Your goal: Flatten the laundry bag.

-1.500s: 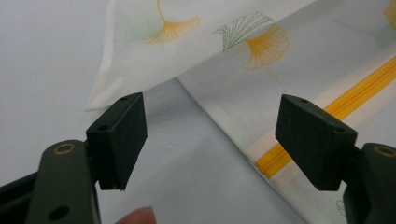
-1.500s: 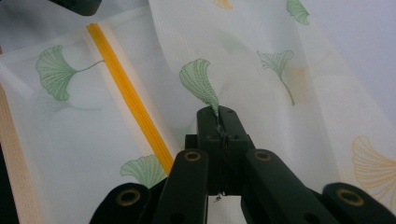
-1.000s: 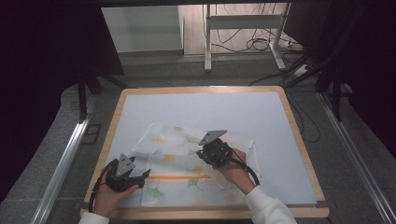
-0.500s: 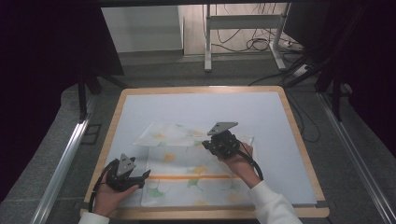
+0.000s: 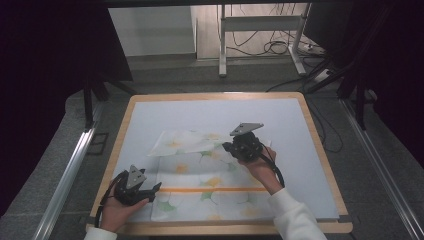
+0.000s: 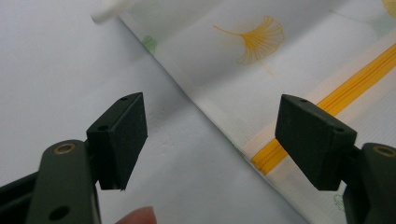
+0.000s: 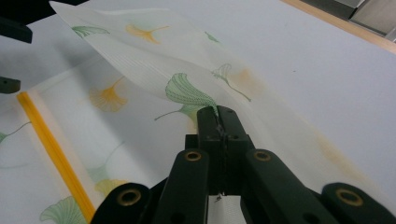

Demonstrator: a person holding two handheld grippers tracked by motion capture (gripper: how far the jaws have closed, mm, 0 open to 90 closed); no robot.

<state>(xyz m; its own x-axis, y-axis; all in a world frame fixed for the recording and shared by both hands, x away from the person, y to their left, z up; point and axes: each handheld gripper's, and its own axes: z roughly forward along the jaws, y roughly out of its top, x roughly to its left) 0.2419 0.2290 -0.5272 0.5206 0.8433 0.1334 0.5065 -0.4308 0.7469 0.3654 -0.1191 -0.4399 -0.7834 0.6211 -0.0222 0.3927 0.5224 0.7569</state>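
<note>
cloth (image 5: 200, 180) corner farther back now, pinched in right tool (image 5: 239, 145); left tool (image 5: 150, 191) spread

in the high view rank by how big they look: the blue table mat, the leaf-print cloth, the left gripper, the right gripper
1. Blue table mat, largest.
2. Leaf-print cloth, covering much of the mat's near half.
3. Left gripper and right gripper look about alike; the right is raised nearer the camera, so no ranking between them.

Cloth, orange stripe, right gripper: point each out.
cloth (image 5: 200, 175), high view, flat printed middle.
orange stripe (image 5: 210, 189), high view, mid-length of the band.
right gripper (image 7: 218, 114), right gripper view, shut tips pinching the cloth.
</note>
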